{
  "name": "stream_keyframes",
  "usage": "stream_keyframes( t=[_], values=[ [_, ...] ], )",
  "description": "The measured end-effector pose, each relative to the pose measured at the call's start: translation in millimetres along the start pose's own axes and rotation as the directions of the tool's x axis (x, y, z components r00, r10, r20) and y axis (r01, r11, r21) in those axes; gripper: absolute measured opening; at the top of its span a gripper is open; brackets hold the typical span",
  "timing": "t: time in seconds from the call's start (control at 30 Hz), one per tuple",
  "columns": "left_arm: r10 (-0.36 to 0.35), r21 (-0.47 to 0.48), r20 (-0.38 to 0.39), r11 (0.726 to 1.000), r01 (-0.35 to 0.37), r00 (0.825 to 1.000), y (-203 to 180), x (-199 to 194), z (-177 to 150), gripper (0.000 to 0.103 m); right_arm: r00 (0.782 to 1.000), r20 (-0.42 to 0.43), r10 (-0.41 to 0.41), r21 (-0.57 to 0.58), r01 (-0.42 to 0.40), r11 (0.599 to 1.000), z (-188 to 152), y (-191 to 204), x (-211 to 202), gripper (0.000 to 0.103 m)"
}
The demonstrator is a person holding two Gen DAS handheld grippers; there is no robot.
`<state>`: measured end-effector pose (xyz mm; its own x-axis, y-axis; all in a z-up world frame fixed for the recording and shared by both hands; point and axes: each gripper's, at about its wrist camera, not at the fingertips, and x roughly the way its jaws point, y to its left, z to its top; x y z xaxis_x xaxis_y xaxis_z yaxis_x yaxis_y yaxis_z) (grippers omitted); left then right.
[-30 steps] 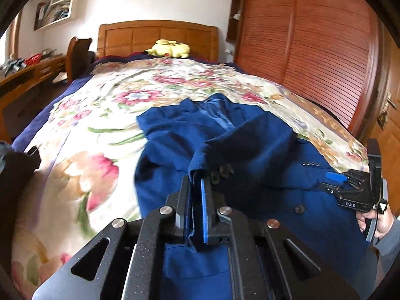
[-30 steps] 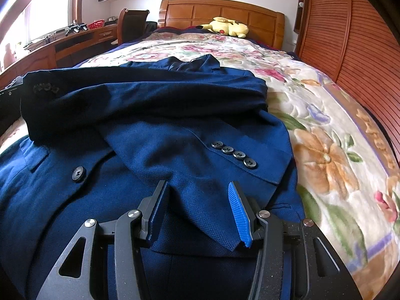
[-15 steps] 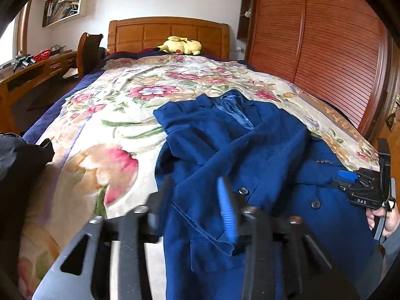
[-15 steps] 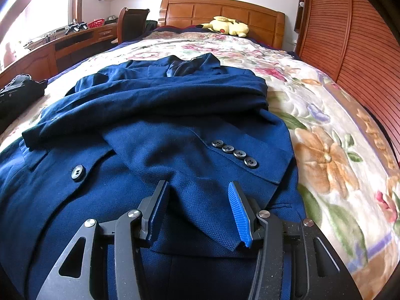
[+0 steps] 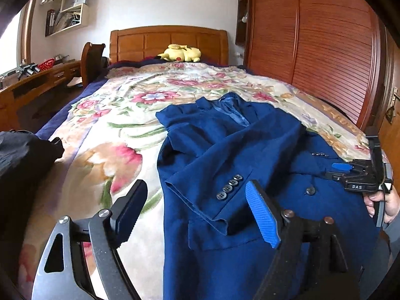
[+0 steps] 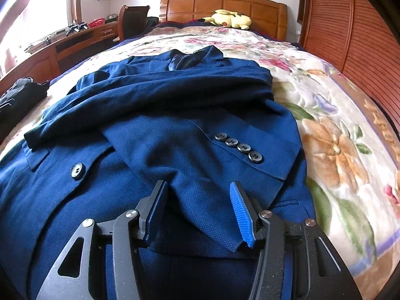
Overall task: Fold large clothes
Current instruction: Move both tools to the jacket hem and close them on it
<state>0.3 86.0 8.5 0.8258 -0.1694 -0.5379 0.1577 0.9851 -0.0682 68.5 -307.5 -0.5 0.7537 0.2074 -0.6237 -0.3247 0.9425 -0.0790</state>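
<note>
The left hand-held gripper (image 5: pixel 197 215) hovers with fingers spread wide, gripping nothing; the right hand-held gripper (image 6: pixel 197 210) also stands apart, straddling a sleeve cuff. The blue jacket (image 6: pixel 160 130) (sleeves crossed over its front) lies on the flowered bed (image 5: pixel 105 155), below a yellow plush toy (image 5: pixel 181 53).

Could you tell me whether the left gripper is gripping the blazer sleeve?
No, the left gripper is open, with the blazer sleeve lying loose on the blazer.
</note>
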Motion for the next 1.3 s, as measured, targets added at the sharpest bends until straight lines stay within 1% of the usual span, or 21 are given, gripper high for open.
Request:
stream_keyframes(
  t=[0.1,0.33,0.5,0.6,0.73,0.83,0.93,1.0,1.03,1.13,1.2,1.3],
  values=[
    [0.003,-0.008,0.02,1.0,-0.003,1.0,-3,-9,-5,0.082,1.0,-0.002,-0.003,-0.002,0.003,1.0,0,0,1,0.054],
    [0.012,-0.022,0.02,1.0,-0.012,1.0,-10,-25,-17,0.082,1.0,-0.008,-0.023,-0.017,0.023,1.0,-1,5,2,0.055],
    [0.014,-0.042,0.023,0.999,-0.013,1.0,-11,-41,-25,0.082,0.999,-0.033,-0.022,-0.005,0.022,1.0,1,3,6,0.066],
    [0.03,-0.029,0.012,0.999,-0.03,0.999,-11,-50,-32,0.082,0.999,-0.041,-0.02,0.003,0.02,1.0,2,1,6,0.069],
    [0.042,-0.024,0.006,0.999,-0.042,0.999,-10,-64,-42,0.082,0.999,-0.049,-0.019,0.0,0.019,1.0,2,1,3,0.069],
    [0.056,-0.012,0.003,0.998,-0.056,0.998,-8,-71,-49,0.082,0.998,-0.059,-0.021,0.001,0.021,1.0,-3,-2,-13,0.069],
    [0.064,-0.004,-0.005,0.998,-0.064,0.998,-6,-75,-57,0.082,0.999,-0.047,0.001,0.042,0.001,0.999,-19,-7,-37,0.069],
    [0.057,-0.002,-0.003,0.998,-0.057,0.998,-5,-78,-64,0.081,0.999,-0.04,-0.001,0.053,0.004,0.999,-30,-12,-52,0.069],
    [0.054,-0.002,-0.004,0.999,-0.054,0.999,-4,-80,-66,0.077,0.999,-0.032,-0.009,0.055,0.01,0.998,-38,-15,-62,0.069],
    [0.06,0.004,-0.022,0.998,-0.06,0.998,-4,-82,-75,0.07,1.0,-0.019,-0.013,0.06,0.014,0.998,-56,-23,-88,0.069],
    [0.065,0.009,-0.033,0.998,-0.065,0.997,-5,-82,-80,0.065,0.999,-0.027,-0.04,0.053,0.042,0.998,-68,-29,-102,0.069],
    [0.073,0.002,-0.061,0.997,-0.073,0.996,-1,-80,-92,0.064,0.997,-0.032,-0.072,0.022,0.073,0.997,-85,-34,-117,0.069]
  ],
)
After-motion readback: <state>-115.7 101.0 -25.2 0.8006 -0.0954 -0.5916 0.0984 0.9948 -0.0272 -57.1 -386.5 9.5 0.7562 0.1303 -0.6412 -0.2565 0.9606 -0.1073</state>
